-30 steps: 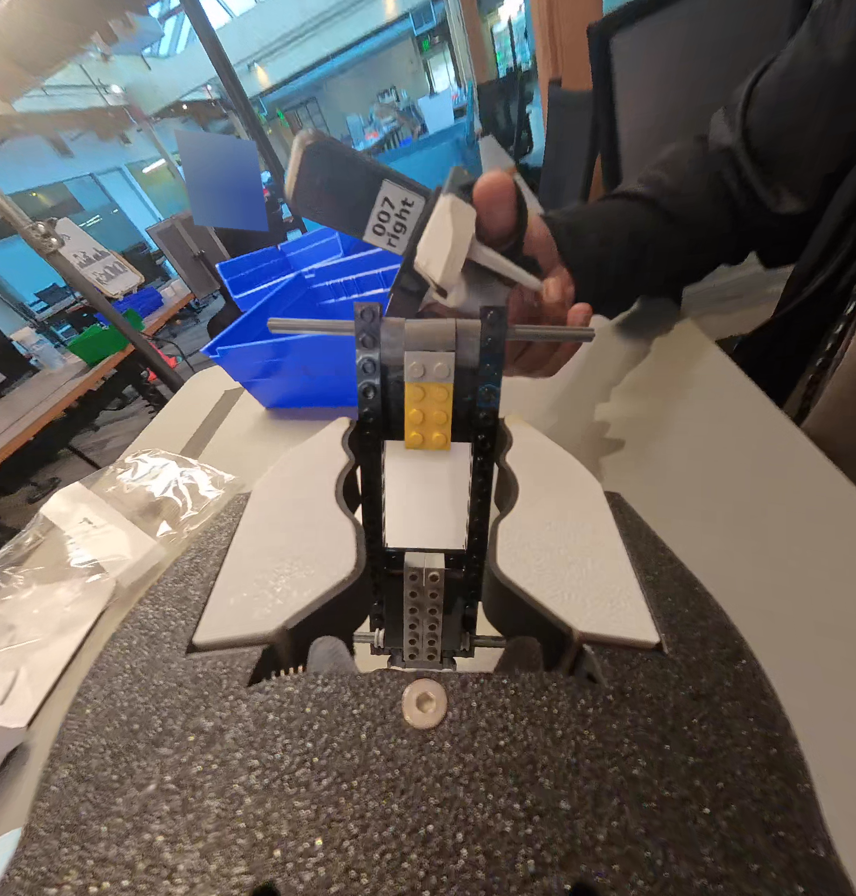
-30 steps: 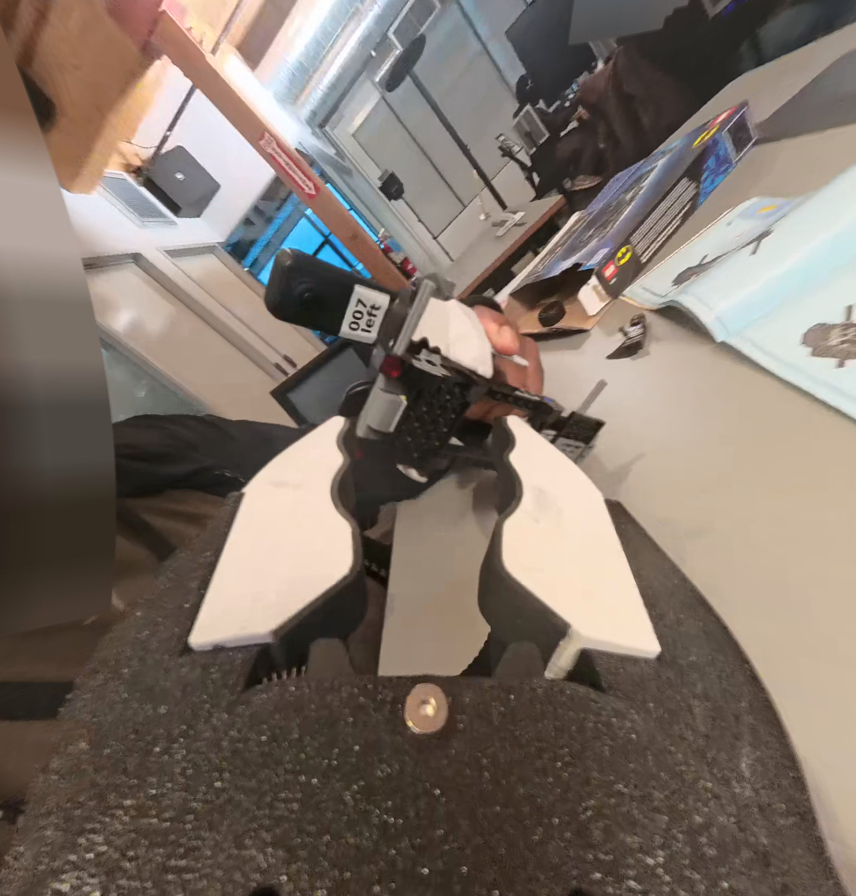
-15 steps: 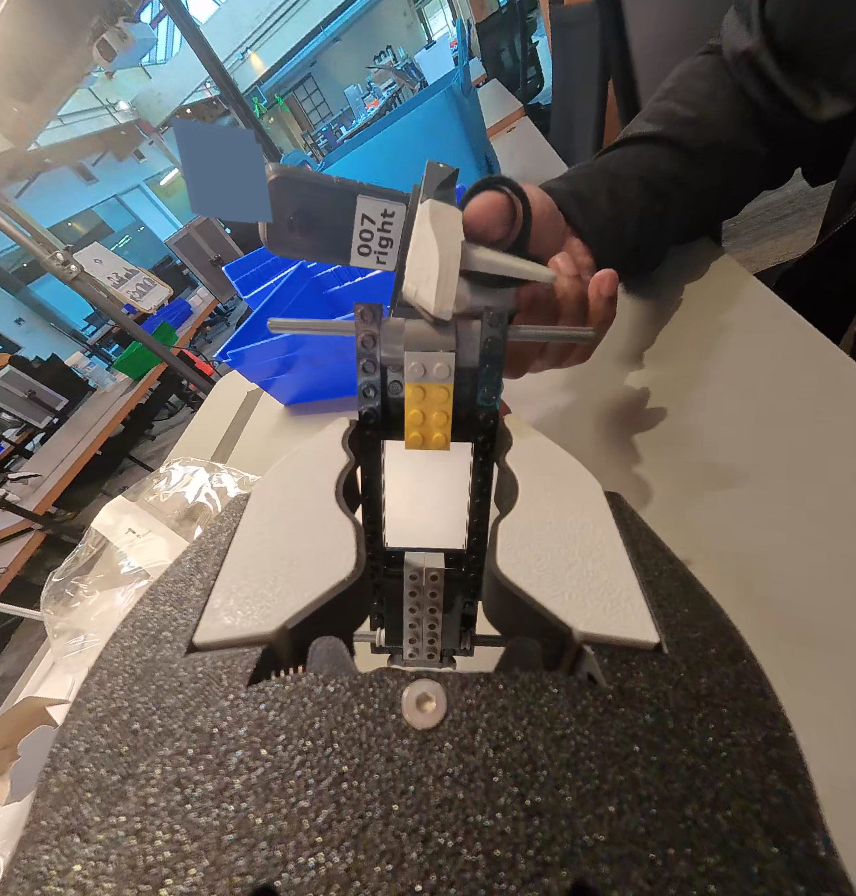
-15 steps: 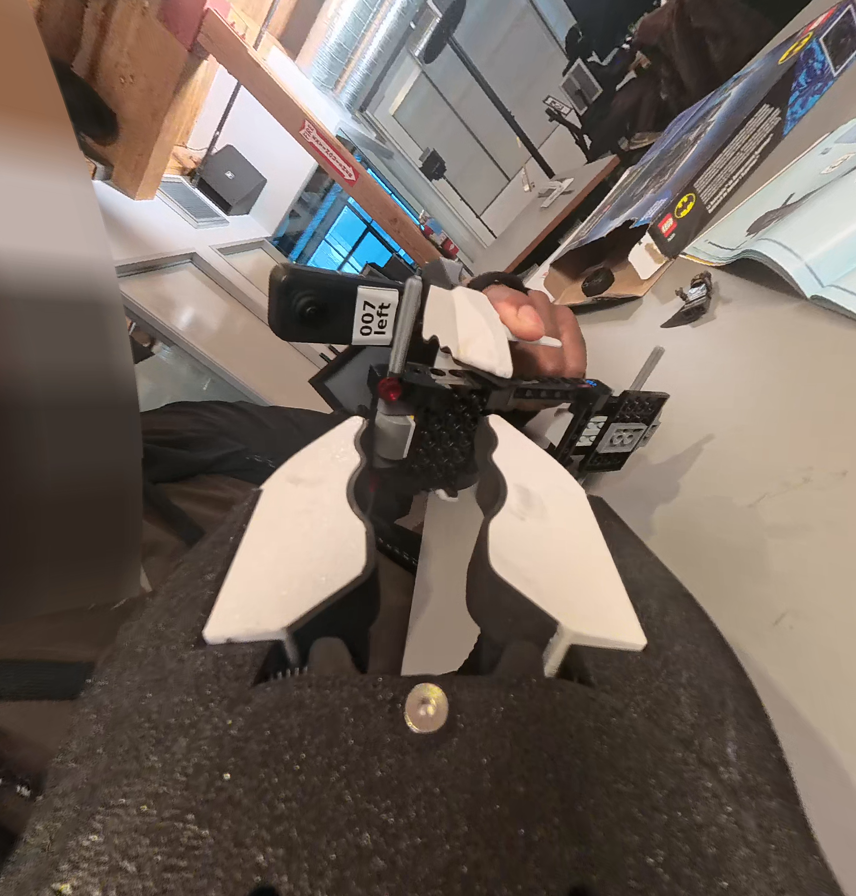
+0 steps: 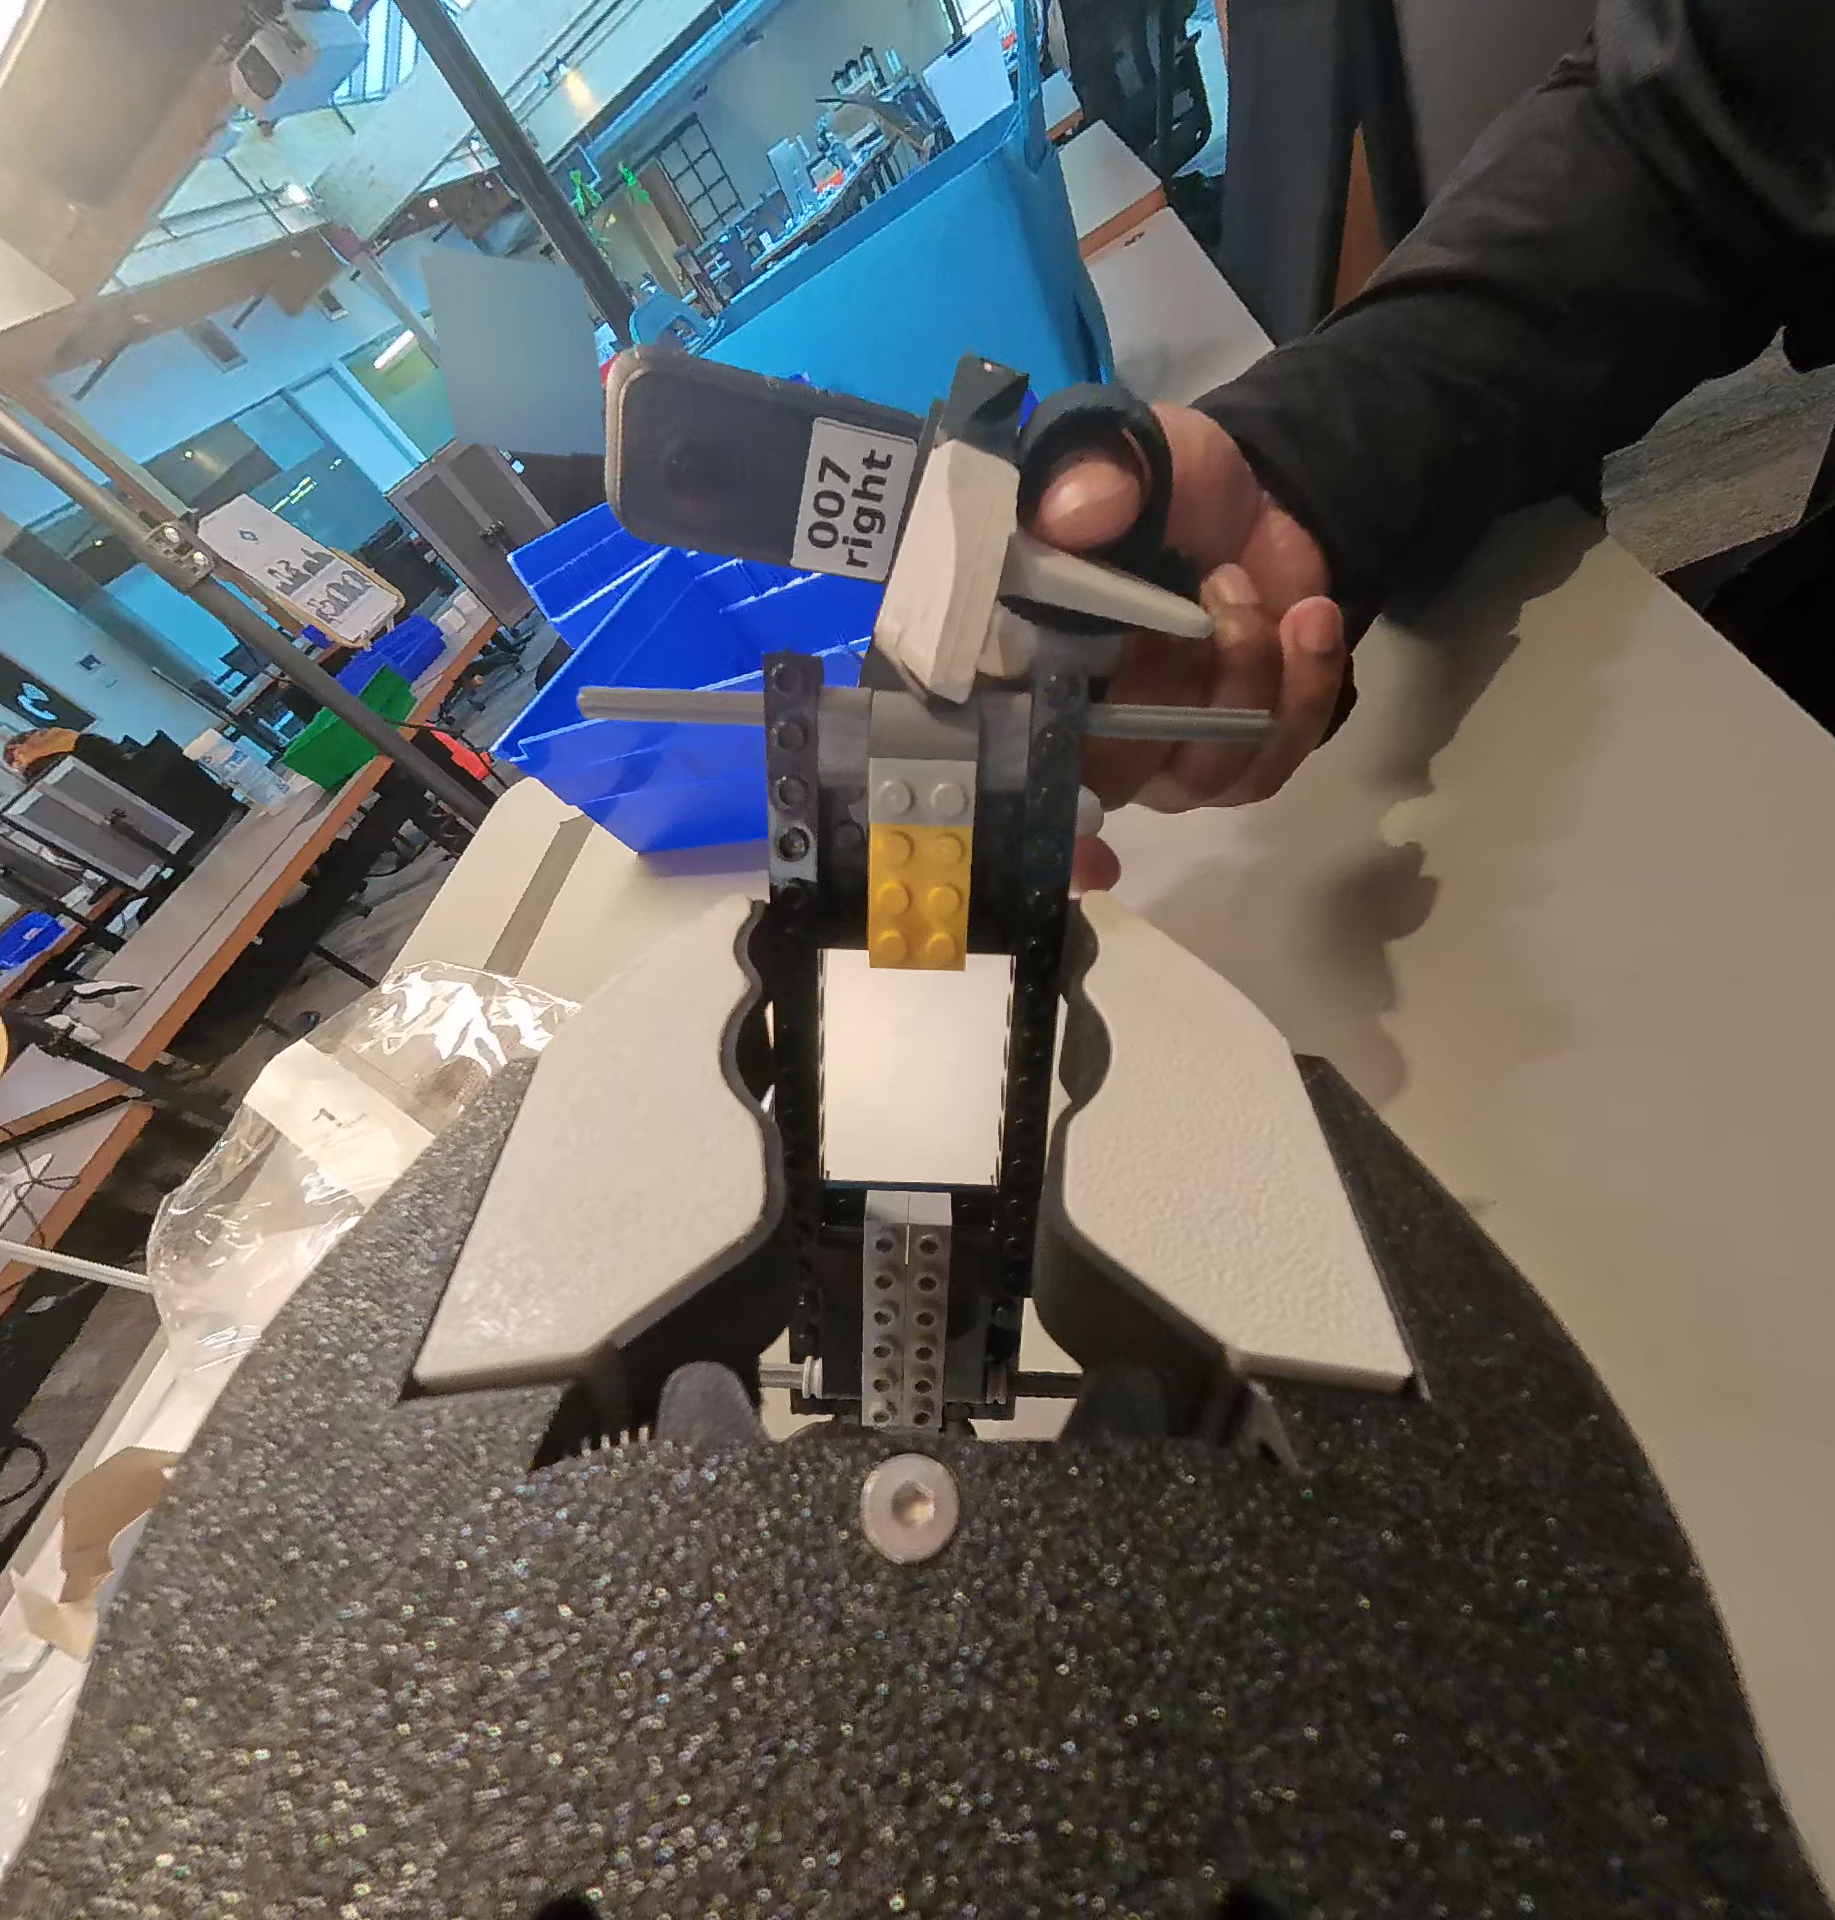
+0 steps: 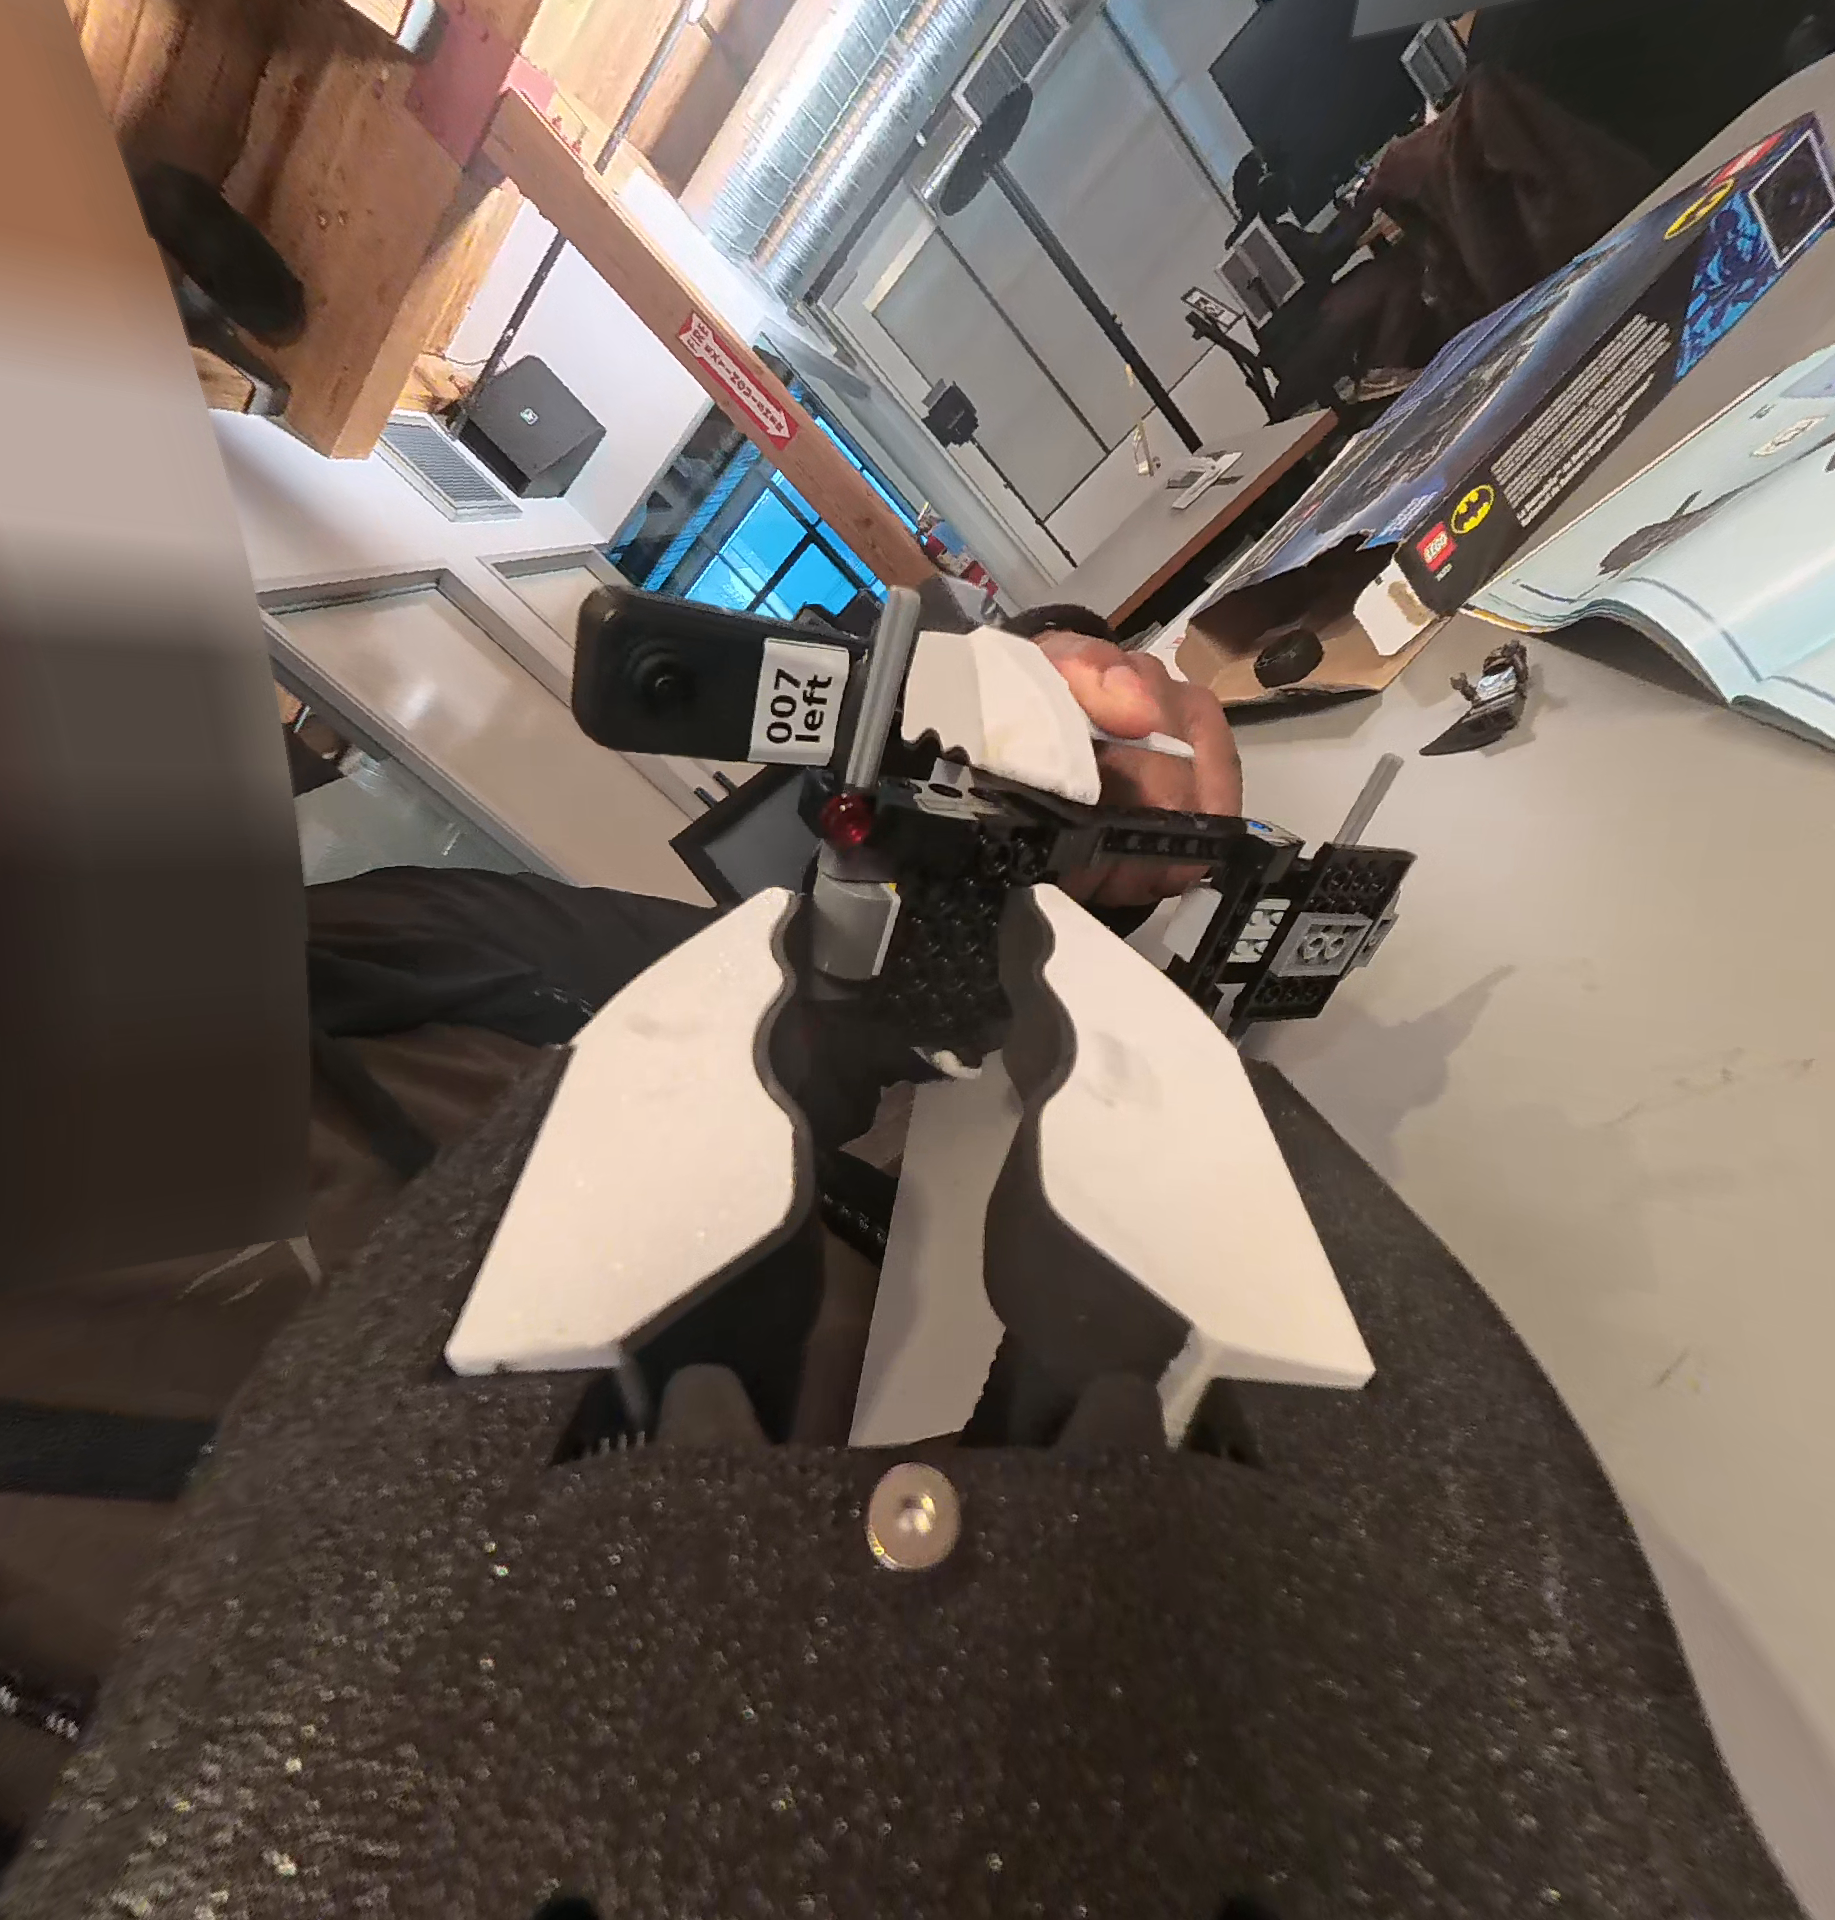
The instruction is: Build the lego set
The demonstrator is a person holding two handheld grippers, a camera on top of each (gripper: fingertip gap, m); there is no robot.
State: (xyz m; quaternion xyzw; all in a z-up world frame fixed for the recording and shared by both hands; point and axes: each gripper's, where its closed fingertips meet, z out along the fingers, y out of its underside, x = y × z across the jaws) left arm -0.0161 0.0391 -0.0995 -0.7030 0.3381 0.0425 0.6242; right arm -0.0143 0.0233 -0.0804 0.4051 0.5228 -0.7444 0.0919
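Note:
My left gripper (image 5: 918, 935) is shut on a long black brick frame (image 5: 793, 1039), its pads pressing the two side beams. The frame carries a yellow brick (image 5: 918, 894), grey bricks and a grey axle (image 5: 684, 707) across its far end. My right gripper (image 6: 908, 935) has its pads closed on that far end, against a grey block (image 6: 851, 925) and a black studded plate (image 6: 954, 966), below a red stud (image 6: 845, 819). It also shows in the left wrist view (image 5: 944, 623), on top of the frame. The left gripper (image 6: 996, 727) shows in the right wrist view, holding the frame (image 6: 1152, 831) above the table.
Blue bins (image 5: 684, 665) stand behind the frame and a clear plastic bag (image 5: 373, 1091) lies at the left on the white table (image 5: 1515, 935). A dark printed box (image 6: 1515, 416), an open booklet (image 6: 1723, 582) and small dark pieces (image 6: 1495, 686) lie at the right. My two grippers' fingertips are within a few centimetres of each other.
My right gripper moved in onto the frame's far end and its fingers narrowed until they met the grey block and black plate. My left gripper kept its hold and tilted a little.

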